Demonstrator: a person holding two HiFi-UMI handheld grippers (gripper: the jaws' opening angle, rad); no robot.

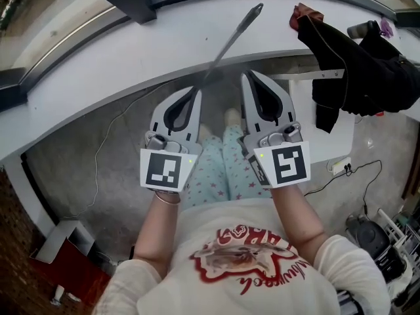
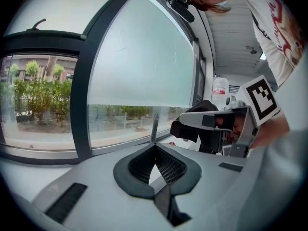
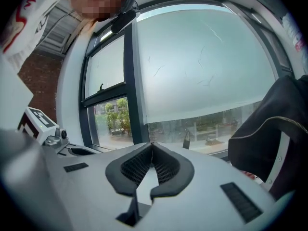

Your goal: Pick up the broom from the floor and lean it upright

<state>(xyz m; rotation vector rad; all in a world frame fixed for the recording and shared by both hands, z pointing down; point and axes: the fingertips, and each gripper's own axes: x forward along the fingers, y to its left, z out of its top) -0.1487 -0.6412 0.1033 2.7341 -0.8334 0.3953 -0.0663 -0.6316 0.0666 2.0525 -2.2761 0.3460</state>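
The broom's thin grey handle point(image 1: 230, 41) slants from my left gripper's tip up to the white window sill point(image 1: 98, 77), and its dark end point(image 1: 256, 8) rests near the glass. My left gripper point(image 1: 195, 90) is shut on the handle at its very tips; in the left gripper view the handle point(image 2: 154, 129) rises straight from the closed tips point(image 2: 155, 146). The broom's head is hidden below the grippers. My right gripper point(image 1: 246, 75) hangs just right of the handle, shut with nothing between its pads point(image 3: 152, 144). The handle's dark end point(image 3: 186, 139) stands ahead of it against the window.
A black jacket point(image 1: 354, 64) and a red cloth point(image 1: 303, 12) lie on the sill to the right. Below them is a white panel point(image 1: 328, 120). A thin cable point(image 1: 108, 133) and a power strip point(image 1: 341, 166) lie on the grey floor. The person's legs are under the grippers.
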